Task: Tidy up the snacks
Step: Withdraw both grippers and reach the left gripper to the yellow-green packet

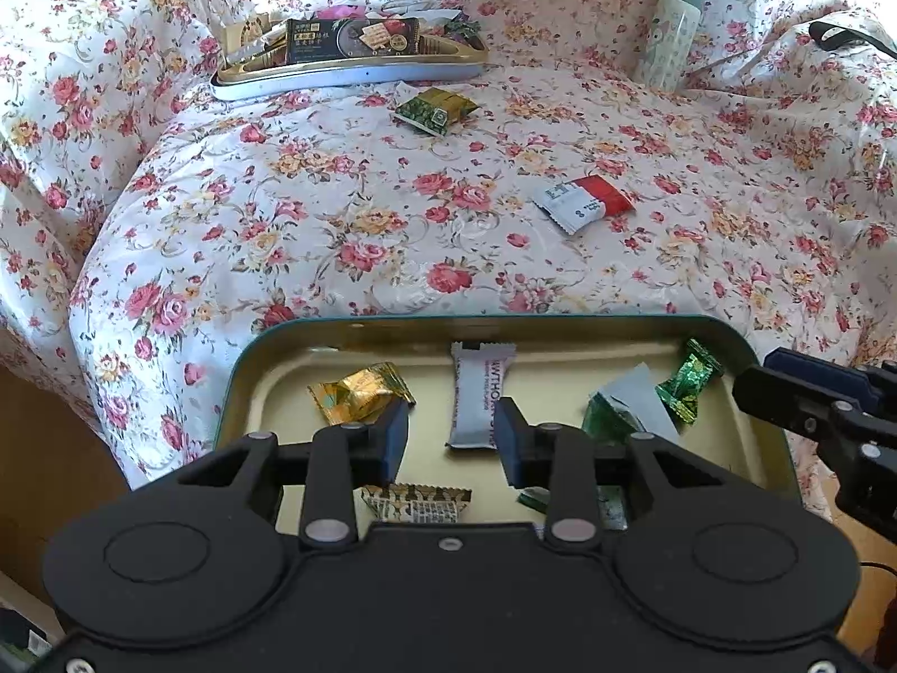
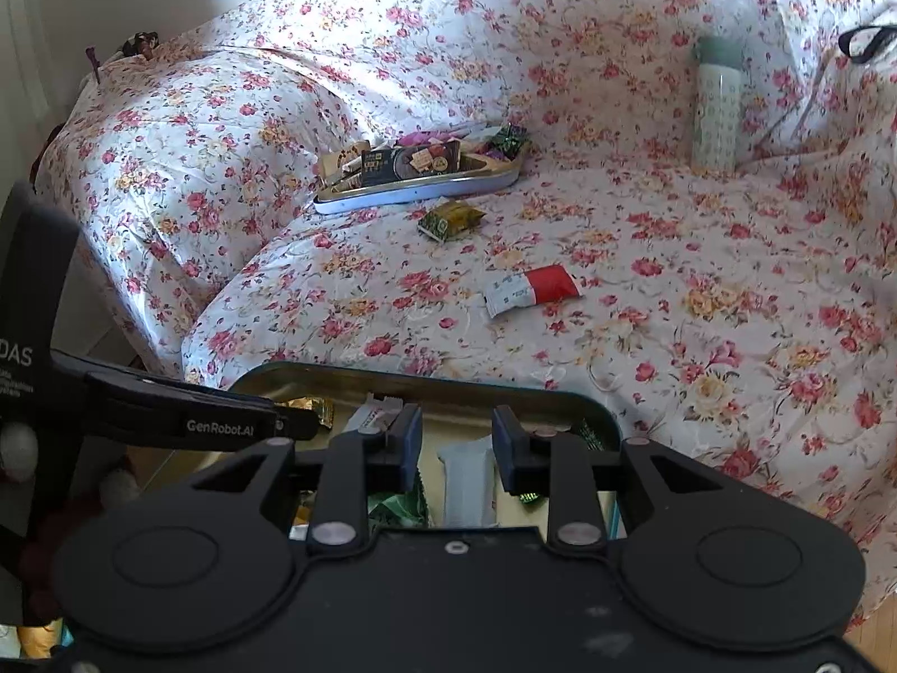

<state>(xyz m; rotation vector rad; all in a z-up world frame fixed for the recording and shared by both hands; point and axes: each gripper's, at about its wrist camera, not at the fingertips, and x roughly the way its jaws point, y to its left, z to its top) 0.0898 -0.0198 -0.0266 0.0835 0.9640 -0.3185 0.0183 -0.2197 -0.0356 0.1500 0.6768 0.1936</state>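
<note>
both grippers (image 1: 451,437) hover over the tin (image 1: 347,325) — snacks (image 1: 479,392) beneath.

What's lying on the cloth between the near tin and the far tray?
Two loose snacks in both views: a red-and-white packet nearer the green-rimmed tin, a green-gold packet just before the far tray.

Open floral cover (image 1: 314,235) between near tin (image 1: 504,321) and far tin (image 1: 347,75); two loose packets.

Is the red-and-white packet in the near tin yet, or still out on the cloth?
Out. The red-and-white packet lies flat on the floral cloth, beyond the near tin rim.
</note>
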